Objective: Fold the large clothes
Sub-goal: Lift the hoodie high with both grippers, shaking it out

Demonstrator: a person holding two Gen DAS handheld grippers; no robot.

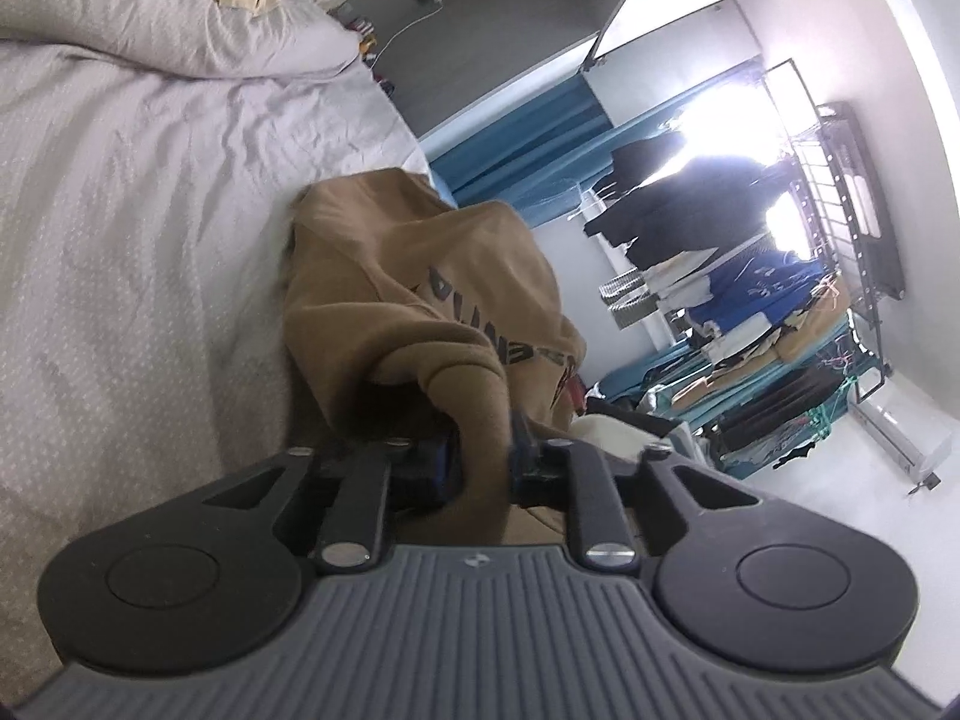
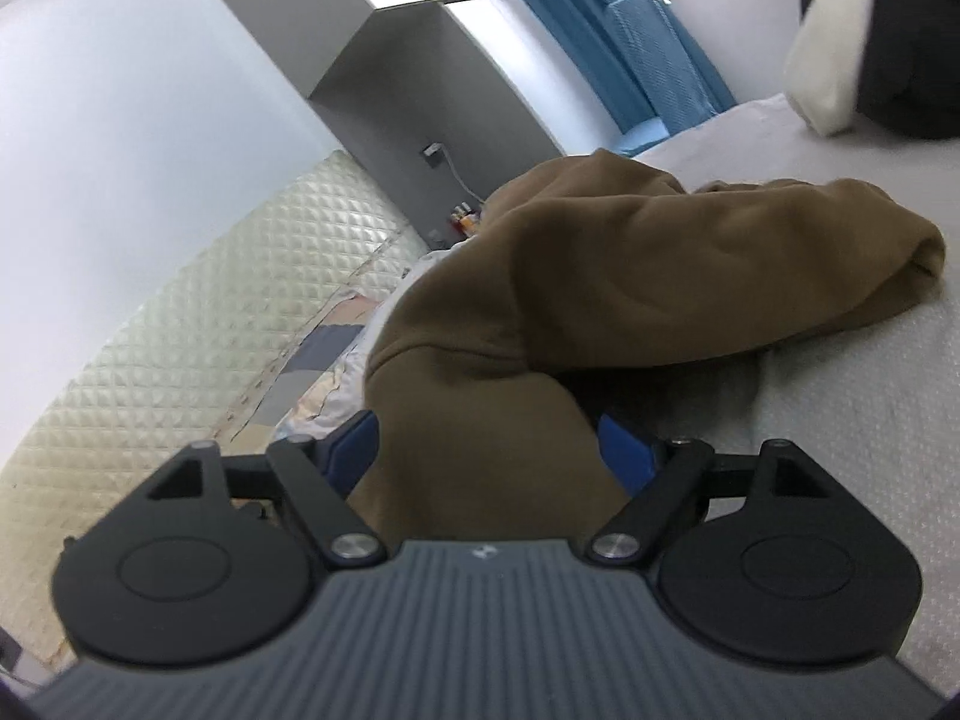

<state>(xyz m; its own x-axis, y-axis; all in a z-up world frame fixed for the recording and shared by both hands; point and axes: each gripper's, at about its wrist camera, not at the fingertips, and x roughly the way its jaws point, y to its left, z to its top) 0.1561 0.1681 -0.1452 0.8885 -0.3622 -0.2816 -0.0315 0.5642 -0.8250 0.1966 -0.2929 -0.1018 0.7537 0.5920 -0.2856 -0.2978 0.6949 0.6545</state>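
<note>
A brown sweatshirt (image 1: 420, 300) with dark lettering hangs bunched over the grey bedsheet (image 1: 132, 228). My left gripper (image 1: 483, 456) is shut on a fold of its fabric, which runs between the blue pads (image 1: 441, 468). In the right wrist view the same sweatshirt (image 2: 630, 276) lies partly lifted, one sleeve trailing right onto the sheet (image 2: 852, 396). My right gripper (image 2: 486, 450) holds a thick bunch of the fabric between its blue pads (image 2: 621, 450), jaws fairly wide apart around it.
A pillow (image 1: 180, 18) lies at the head of the bed beside a quilted headboard (image 2: 180, 312). A clothes rack (image 1: 780, 312) with hanging garments and blue curtains (image 1: 528, 138) stands beyond the bed. A dark and white bundle (image 2: 870, 42) sits on the bed's far right.
</note>
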